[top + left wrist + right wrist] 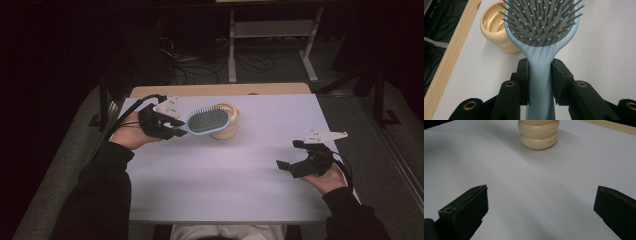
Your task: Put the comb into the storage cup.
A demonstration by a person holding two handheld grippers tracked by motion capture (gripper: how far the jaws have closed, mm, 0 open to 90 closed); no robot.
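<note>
Over the far left part of the white table [225,190], the left gripper [176,128] is clamped on the handle of a light blue hairbrush [207,121], both jaws pressing on the handle from either side just below the brush head, as the left gripper view makes plain [540,82]. That brush is lifted clear of the tabletop, its dark bristle pad facing up and its head hanging over a cream ribbed cup [227,127], which stands upright on the table near the far edge. Seen from the left gripper, the cup [492,30] sits behind and to the left of the brush head, its golden inside partly visible. Well apart, at the right side of the table, the right gripper [287,156] hovers low with its jaws spread wide and nothing between them; its own view looks across bare tabletop toward the cup [539,135]. A wooden strip [220,90] runs along the far edge.
</note>
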